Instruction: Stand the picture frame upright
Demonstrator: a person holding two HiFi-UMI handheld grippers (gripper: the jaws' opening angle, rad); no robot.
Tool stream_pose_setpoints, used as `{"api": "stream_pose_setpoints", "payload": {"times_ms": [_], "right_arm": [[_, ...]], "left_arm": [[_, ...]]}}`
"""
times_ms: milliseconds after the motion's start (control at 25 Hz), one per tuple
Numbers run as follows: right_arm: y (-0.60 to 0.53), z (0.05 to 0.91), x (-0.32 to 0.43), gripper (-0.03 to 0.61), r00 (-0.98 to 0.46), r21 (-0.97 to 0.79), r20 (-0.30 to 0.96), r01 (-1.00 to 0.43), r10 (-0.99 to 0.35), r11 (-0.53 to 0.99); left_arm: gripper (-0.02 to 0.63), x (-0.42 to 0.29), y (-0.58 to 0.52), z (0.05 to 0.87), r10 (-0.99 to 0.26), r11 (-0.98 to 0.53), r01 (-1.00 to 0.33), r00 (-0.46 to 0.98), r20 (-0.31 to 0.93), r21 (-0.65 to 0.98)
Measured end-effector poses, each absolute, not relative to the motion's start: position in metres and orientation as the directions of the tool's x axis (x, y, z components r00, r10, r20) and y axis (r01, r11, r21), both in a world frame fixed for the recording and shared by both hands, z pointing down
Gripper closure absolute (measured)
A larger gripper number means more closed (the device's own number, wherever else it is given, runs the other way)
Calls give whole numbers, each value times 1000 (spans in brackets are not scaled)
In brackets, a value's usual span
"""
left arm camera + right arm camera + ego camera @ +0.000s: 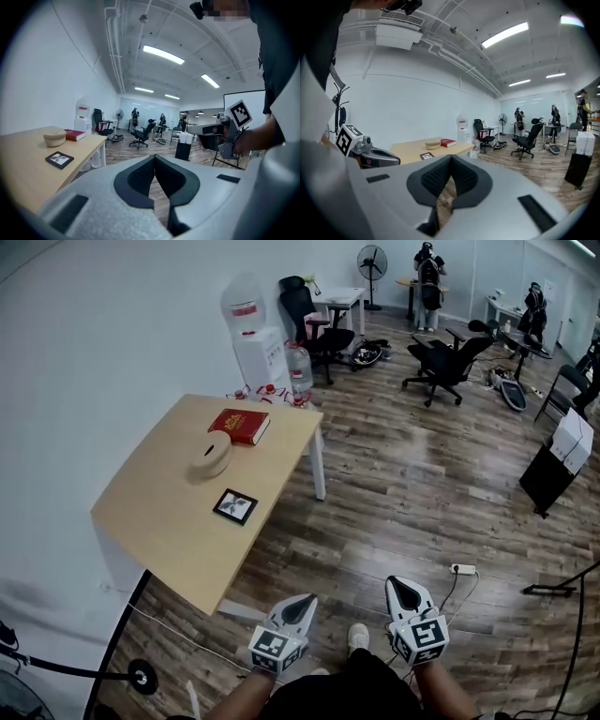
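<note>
Pre-approach, I judge: picture frame [234,506] lies flat on surface [159,521], left hand-held gripper [302,606] and right hand-held gripper [405,589] closed, empty, well apart from it; next needs reaching, opening.

my head camera looks steeply down from well back of the table [169,512]. each gripper camera sits low, facing level along its own jaws. both share that table, and each catches the other: right gripper [206,133], left gripper [391,159].
</note>
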State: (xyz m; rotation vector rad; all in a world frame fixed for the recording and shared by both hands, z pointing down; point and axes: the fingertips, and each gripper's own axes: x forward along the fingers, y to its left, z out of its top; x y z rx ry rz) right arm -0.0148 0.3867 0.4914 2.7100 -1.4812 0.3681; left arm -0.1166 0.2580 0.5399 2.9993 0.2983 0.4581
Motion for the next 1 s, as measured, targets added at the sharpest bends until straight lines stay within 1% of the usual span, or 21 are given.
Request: {"api": "stream_pose_setpoints", "payload": {"times_ms": [280,440,720,1000], "right_arm": [[365,476,70,569,465,-109,194,-865,-864,-490],[364,484,101,569,434,-119,212,-878,-875,-464],[348,496,128,569,377,-141,229,-899,-897,-414],[302,500,144,569,322,-151,232,-920,-918,-361]], "left_arm": [[614,-40,242,534,153,-986,125,941,301,109],[614,-9,241,528,126,-988,94,946,298,122],[614,5,231,532,73,-988,27,947,313,149],[614,7,183,540,-11,-982,-71,945,327,173]]}}
